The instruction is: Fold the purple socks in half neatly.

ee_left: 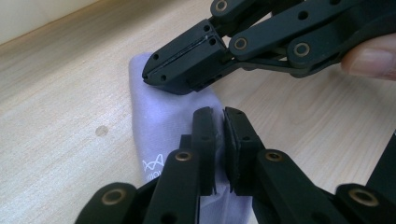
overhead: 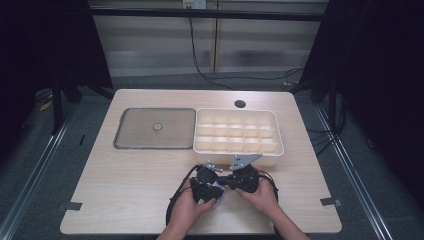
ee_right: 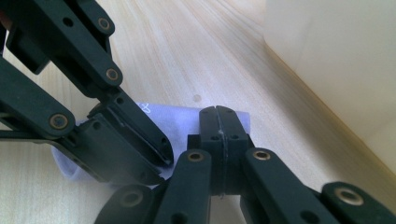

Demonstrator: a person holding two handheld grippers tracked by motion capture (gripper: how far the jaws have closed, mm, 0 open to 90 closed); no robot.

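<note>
A small lavender cloth [overhead: 218,193] with a white logo lies on the wooden table near its front edge, between the two hands. In the left gripper view the cloth [ee_left: 163,121] runs under my left gripper [ee_left: 220,112], whose jaws are pinched together on a fold of it. My right gripper [ee_left: 149,70] comes in from the upper right, shut, its tip resting on the cloth's far end. In the right gripper view my right gripper [ee_right: 217,111] is shut at one end of the cloth [ee_right: 182,116], and the left gripper [ee_right: 163,161] lies on it from the left.
A cream box with several compartments [overhead: 239,151] stands just behind the hands; its wall [ee_right: 336,56] is close on the right. A flat grey tray [overhead: 130,142] with a small round piece [overhead: 157,127] sits to its left. A cable hole [overhead: 240,104] lies at the table's back.
</note>
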